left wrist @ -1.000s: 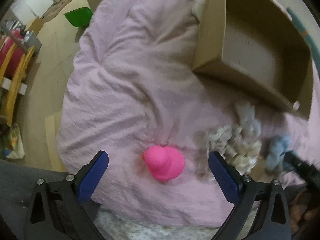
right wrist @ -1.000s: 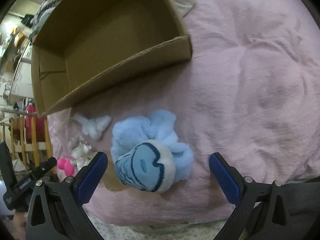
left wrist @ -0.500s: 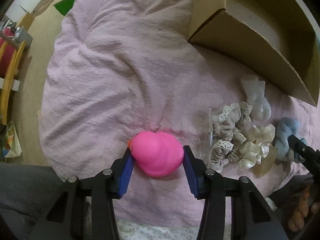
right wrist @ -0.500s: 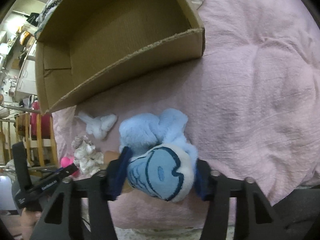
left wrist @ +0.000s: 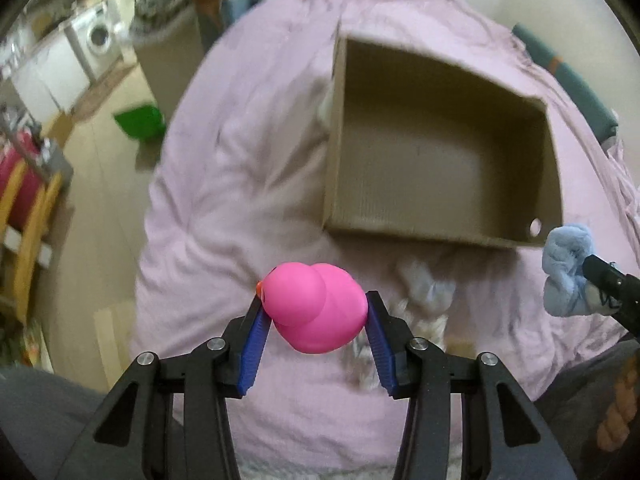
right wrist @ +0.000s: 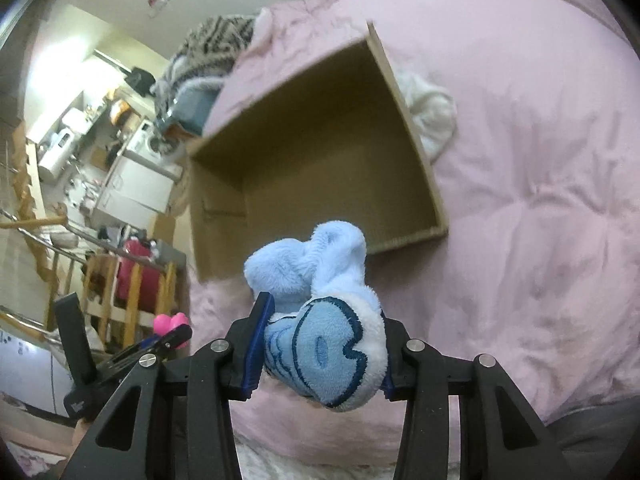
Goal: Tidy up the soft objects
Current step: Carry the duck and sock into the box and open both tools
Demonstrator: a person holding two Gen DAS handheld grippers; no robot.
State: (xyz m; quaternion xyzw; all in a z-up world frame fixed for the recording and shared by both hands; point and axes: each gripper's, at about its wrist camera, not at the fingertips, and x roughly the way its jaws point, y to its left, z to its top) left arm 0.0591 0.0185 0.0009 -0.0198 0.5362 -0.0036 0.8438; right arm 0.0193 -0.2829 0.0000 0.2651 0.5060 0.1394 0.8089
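My left gripper [left wrist: 314, 316] is shut on a pink rubber duck [left wrist: 314, 306] and holds it in the air above the pink blanket [left wrist: 224, 184], short of the open cardboard box [left wrist: 436, 168]. My right gripper [right wrist: 320, 342] is shut on a blue plush toy [right wrist: 320, 320] and holds it up in front of the same box [right wrist: 320, 160]. The plush also shows at the right edge of the left wrist view [left wrist: 568, 272]. The duck shows small at the left of the right wrist view [right wrist: 170, 324]. The box interior looks bare.
Pale scrunchies [left wrist: 424, 304] lie blurred on the blanket below the box. A white cloth [right wrist: 430, 116] lies beside the box's far wall. A green bin [left wrist: 140, 120] sits on the floor left of the bed. Wooden furniture [left wrist: 24, 216] stands at the far left.
Both grippers closed on their objects, the duck and the blue plush, then lifted them off the blanket and tilted up toward the box.
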